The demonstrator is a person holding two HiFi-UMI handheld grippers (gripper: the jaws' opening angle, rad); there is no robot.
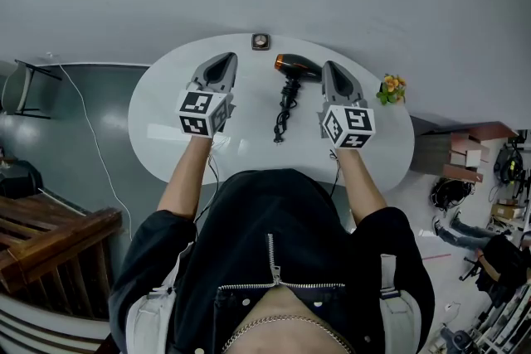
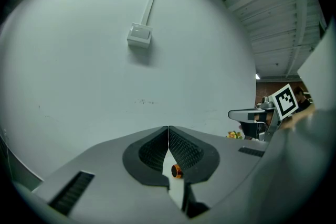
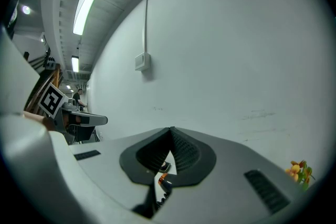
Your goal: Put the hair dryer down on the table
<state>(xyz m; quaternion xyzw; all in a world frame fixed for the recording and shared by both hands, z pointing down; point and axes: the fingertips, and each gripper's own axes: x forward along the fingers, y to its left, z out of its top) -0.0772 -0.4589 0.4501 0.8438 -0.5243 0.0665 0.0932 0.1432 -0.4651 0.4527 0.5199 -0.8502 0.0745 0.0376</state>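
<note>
Hair dryer (image 1: 292, 70) lay flat on the white table (image 1: 158, 137) toward its far edge, its cord (image 1: 282, 116) trailing nearward, between the left gripper (image 1: 222, 62) and the right gripper (image 1: 332, 69). Both grippers' jaws were closed together and held nothing. Placement was judged complete; any withdrawal should keep clear of the cord.

Left tool (image 2: 168, 132): jaws meet at the tips, nothing gripped. Through the slit below them, a small orange-rimmed thing (image 2: 176, 171) on the white counter (image 2: 177, 190). Wall box (image 2: 139, 35) ahead. Right tool (image 2: 234, 114) off to the right, yellow flowers (image 2: 232, 135) just under it.
</note>
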